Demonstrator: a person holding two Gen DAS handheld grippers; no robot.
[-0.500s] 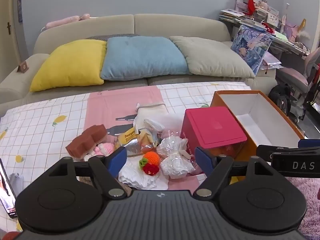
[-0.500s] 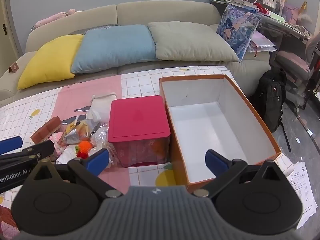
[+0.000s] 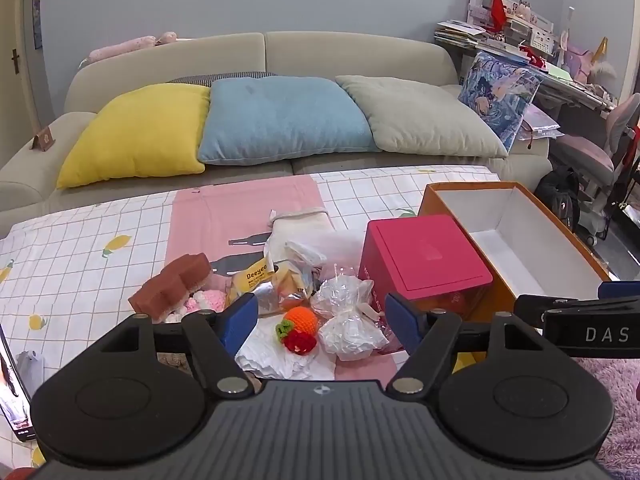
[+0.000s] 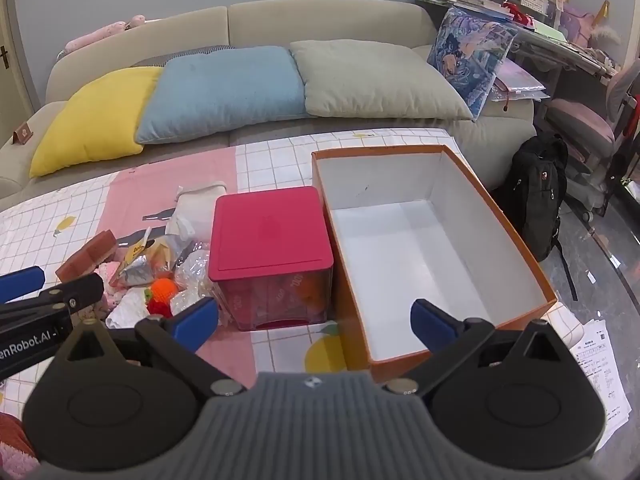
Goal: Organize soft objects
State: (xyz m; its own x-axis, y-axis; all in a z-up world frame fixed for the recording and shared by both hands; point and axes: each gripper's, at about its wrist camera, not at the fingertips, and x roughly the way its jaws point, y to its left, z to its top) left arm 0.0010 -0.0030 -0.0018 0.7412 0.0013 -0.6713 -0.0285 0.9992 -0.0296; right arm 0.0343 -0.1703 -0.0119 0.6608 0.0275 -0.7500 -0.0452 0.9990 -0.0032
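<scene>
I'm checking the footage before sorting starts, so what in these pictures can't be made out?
- Red-lidded box: contents are only orange blurs through its tinted wall, both views.
- Pink fluffy item: left view, mostly under the brown sponge.
- Phone: cut off by the left view's edge.
- Floor papers: right view, print too small.

— Which surfaces are seen as soft? 
— The crocheted orange ball [image 3: 303, 317] is knitted yarn, matt and nubbly; the brown sponge [image 3: 172, 287] looks porous and rough; the tablecloth [image 3: 80, 256] is printed cloth.

— And the hard or shiny ones? 
— The pink box lid [image 4: 269, 232] is smooth, matt plastic; the orange carton [image 4: 520, 248] is cardboard, lined white; the clear wrapper [image 3: 348, 312] is glossy, crinkled film.
</scene>
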